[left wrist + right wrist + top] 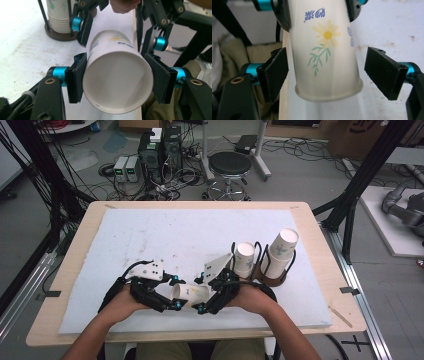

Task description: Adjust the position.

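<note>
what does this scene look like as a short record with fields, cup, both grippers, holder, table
cup: one paper cup with a flower print, lying sideways between the two grippers
left gripper: left gripper shut on the cup near its open rim, pads pressing both sides
right gripper: right gripper open, pads standing apart from the cup's base end
holder: dark cup holder with two stacks of cups, to the right of the hands
table: wooden table with a white board on top

A paper cup lies sideways above the foam mat, between the left gripper and right gripper. Behind them to the right, a rack holds two cup stacks.
</note>
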A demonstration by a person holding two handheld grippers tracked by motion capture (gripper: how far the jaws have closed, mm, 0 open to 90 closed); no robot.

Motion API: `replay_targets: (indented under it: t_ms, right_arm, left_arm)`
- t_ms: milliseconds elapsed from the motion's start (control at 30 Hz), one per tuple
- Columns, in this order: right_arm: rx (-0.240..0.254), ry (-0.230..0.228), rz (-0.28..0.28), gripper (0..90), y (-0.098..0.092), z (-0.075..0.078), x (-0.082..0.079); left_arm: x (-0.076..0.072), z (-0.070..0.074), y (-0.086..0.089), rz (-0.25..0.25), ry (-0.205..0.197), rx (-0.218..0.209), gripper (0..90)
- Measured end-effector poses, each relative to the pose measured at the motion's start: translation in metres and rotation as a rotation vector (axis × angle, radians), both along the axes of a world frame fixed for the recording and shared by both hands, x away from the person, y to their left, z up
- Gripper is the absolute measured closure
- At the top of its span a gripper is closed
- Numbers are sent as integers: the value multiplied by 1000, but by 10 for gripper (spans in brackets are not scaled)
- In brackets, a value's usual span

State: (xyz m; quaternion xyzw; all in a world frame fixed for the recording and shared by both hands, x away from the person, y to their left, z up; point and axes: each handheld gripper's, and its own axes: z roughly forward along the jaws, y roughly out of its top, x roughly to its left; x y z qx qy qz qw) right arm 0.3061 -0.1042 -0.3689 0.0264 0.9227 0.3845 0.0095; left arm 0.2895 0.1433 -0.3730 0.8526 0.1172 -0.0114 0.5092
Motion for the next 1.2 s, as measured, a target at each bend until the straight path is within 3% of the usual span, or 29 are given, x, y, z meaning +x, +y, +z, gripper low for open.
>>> replay_targets:
  t_ms: [33, 100, 133, 233, 333, 500, 700, 900, 1200]
  right_arm:
    - [50, 2, -14, 200, -6, 2, 0]
    - [63, 1, -22, 200, -8, 3, 0]
    - [102, 4, -42, 200, -13, 4, 0]
    - [136, 6, -59, 200, -17, 5, 0]
    - [203, -3, -100, 200, -26, 5, -3]
    - [261, -20, -147, 200, -34, 2, -8]
    - [315, -32, -203, 199, -44, -3, -14]
    - [374, -15, -244, 199, -54, -15, -18]
    - [399, 6, -256, 199, -59, -23, -21]
  left_arm:
    - [0, 0, 2, 3, 3, -12, 371]
    - [0, -1, 5, 11, -1, -29, 371]
    - [0, -1, 6, 12, -3, -36, 371]
    - [-1, -1, 10, 22, -10, -63, 371]
    - [-1, -3, 12, 33, -15, -80, 371]
    - [-1, -7, 17, 58, -25, -113, 371]
    - [-2, -14, 22, 92, -33, -172, 371]
    - [-3, -20, 25, 104, -32, -221, 371]
    - [-5, -21, 29, 118, -56, -305, 371]
